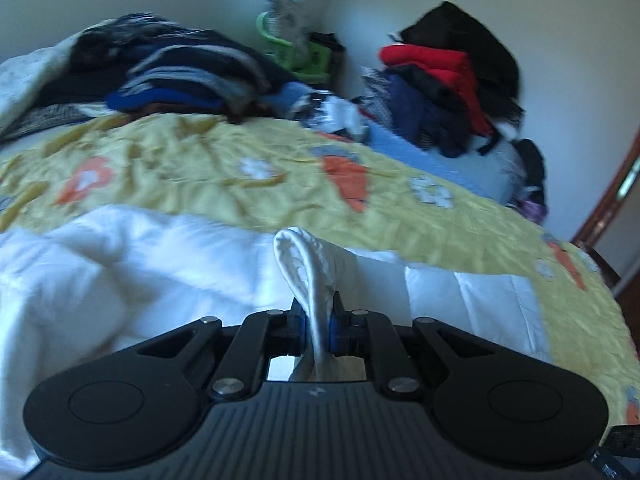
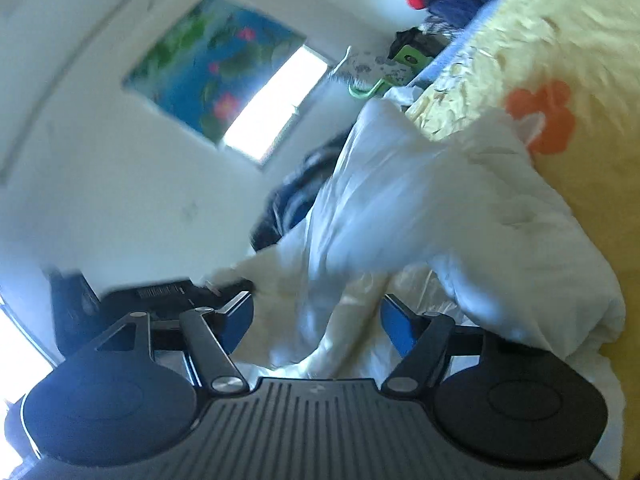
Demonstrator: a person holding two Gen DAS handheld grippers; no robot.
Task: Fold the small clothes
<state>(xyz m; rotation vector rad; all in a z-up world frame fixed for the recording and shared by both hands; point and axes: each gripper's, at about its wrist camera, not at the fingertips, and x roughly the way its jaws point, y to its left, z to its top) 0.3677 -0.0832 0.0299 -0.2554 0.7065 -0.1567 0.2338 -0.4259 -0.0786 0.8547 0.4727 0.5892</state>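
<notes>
Left gripper (image 1: 318,322) is clenched on a fold of the white garment (image 1: 308,276) at lower centre, above the yellow bedspread (image 1: 192,160). In the right wrist view, the right gripper (image 2: 318,320) stands released, jaws wide, with white cloth bunched between them.

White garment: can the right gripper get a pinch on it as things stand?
Probably yes. The right gripper is open, and the white garment already lies bunched between its blue pads with nothing in front. The left gripper is shut on another fold of it.
</notes>
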